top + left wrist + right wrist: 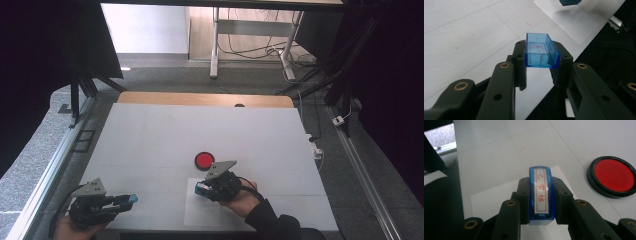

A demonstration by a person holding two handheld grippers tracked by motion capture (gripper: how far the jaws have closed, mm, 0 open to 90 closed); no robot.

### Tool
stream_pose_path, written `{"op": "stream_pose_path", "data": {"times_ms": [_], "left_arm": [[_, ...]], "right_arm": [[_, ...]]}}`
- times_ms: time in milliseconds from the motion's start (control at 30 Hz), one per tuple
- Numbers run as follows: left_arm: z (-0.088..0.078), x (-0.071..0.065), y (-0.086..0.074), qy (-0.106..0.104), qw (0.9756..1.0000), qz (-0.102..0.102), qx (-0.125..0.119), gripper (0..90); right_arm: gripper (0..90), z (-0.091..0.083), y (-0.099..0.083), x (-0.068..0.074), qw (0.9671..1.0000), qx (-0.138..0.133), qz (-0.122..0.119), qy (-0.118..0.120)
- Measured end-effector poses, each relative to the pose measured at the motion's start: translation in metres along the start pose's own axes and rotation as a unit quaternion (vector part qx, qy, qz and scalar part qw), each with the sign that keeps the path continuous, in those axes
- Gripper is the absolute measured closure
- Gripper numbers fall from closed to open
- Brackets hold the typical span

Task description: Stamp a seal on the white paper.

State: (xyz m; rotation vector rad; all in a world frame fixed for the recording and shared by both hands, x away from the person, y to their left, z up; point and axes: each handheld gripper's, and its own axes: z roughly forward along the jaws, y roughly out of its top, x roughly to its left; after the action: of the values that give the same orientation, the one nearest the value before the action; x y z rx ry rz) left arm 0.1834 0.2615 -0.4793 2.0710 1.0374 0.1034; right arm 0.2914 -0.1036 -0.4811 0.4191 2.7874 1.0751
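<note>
So the left gripper is down at the near left corner of the white tabletop, and its fingers are pinching a clear blue plastic rectangular cap, open side up. From the left gripper view you can look right into the hollow of it, with a few little red smudges on the inside bottom. The cap is held up off the surface, not touching it.

The right gripper sits closer to the middle, over a white sheet of paper lying flat on the tabletop near the front edge. Its fingers are clamped on a blue plastic rectangular stamp, one finger on each long side. The top of the stamp has a white label with a red outline and three red characters running down its length. In the right gripper view the paper is right underneath the stamp, but I can't tell whether the stamp's bottom is touching it or just hanging above.

Just beyond the right gripper there's a round red ink pad in a black rim, sitting bare on the tabletop with its lid off, close to the paper's far edge but not on it.

The two grippers are well apart, and the person's hands come in from the bottom edge, the right one with a dark sleeve
</note>
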Motion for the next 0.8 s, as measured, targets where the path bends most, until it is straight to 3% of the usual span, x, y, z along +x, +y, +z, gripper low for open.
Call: {"op": "stream_pose_path", "data": {"times_ms": [333,567,800], "left_arm": [[0.0,0.0,0.0,0.0,1.0,0.0,0.0,68.2],[0.0,0.0,0.0,-0.002,1.0,0.0,0.001,68.2],[0.001,0.0,0.0,-0.001,1.0,0.0,0.003,68.2]], "right_arm": [[71.0,0.009,-0.004,-0.001,0.9999,0.01,0.012,0.001],[71.1,0.016,-0.005,0.003,0.9997,0.025,0.0,-0.002],[71.3,0.016,-0.009,-0.002,0.9994,0.017,0.027,0.01]]}}
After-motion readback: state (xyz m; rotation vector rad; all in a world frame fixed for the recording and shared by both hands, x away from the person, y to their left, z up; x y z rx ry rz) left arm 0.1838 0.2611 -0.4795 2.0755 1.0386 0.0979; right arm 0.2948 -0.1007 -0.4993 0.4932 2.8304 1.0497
